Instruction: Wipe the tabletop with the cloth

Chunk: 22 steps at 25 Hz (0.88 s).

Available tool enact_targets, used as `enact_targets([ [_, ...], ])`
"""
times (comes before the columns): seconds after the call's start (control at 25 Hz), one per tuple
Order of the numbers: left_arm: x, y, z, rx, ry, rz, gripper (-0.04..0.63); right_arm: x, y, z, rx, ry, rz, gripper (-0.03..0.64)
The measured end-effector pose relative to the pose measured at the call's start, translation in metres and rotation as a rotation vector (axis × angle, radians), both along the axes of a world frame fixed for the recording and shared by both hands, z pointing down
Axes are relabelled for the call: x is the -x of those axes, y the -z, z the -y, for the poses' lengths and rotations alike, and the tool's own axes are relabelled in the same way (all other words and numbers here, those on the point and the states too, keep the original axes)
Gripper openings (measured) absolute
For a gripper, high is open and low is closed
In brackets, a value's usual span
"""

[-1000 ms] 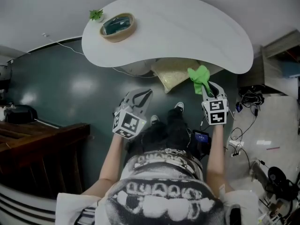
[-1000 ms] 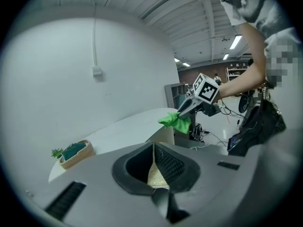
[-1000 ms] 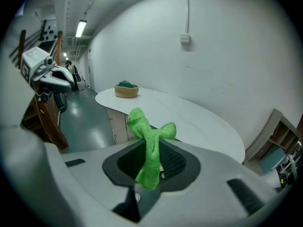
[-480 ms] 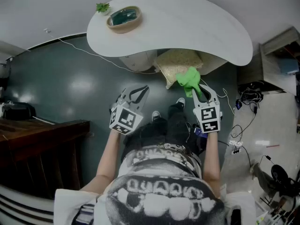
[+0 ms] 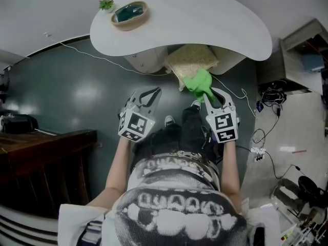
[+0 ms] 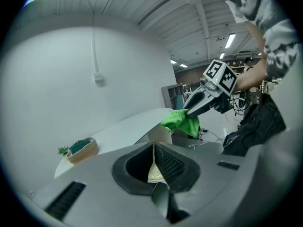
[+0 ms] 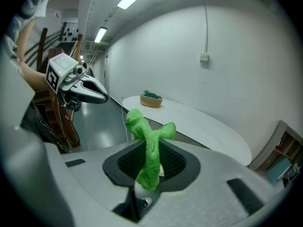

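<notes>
Cloth (image 5: 199,81): where is it?

Clamped in the right claw (image 5: 211,93). It's green and bunched. In the right gripper view it stands up between the pads (image 7: 173,162), forks into two lobes above them, and a tail hangs below. It is in the air, off the tabletop (image 5: 205,19), just short of the near edge and over a beige sack (image 5: 192,60) that sits under it.

And the left claw (image 5: 152,92)?

Its jaws are together with nothing between them. The left gripper view shows only a thin seam where the pads meet. It hangs over the dark floor (image 5: 77,96), beside the right claw and apart from the tabletop.

What's on the tabletop?

A basket (image 5: 130,14) near the far left end, with a small plant (image 5: 106,4) just beside it.

Any writing?

Black-and-white square markers on each claw's cube. The shirt (image 5: 174,209) carries a white print, probably lettering, but too warped to read.
</notes>
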State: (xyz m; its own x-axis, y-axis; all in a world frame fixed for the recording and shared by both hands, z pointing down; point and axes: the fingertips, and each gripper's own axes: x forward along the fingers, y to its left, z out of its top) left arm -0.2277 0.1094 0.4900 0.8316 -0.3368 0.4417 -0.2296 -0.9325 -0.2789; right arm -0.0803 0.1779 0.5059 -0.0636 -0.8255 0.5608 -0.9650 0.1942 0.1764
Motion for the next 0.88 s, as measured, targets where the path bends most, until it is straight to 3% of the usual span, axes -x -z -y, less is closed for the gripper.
enact_targets([
  [0.88,0.0029,0.0045,-0.0064,-0.021,-0.023,-0.019,0.012,-0.004,-0.0028,-0.01,0.015,0.006,-0.03,0.081],
])
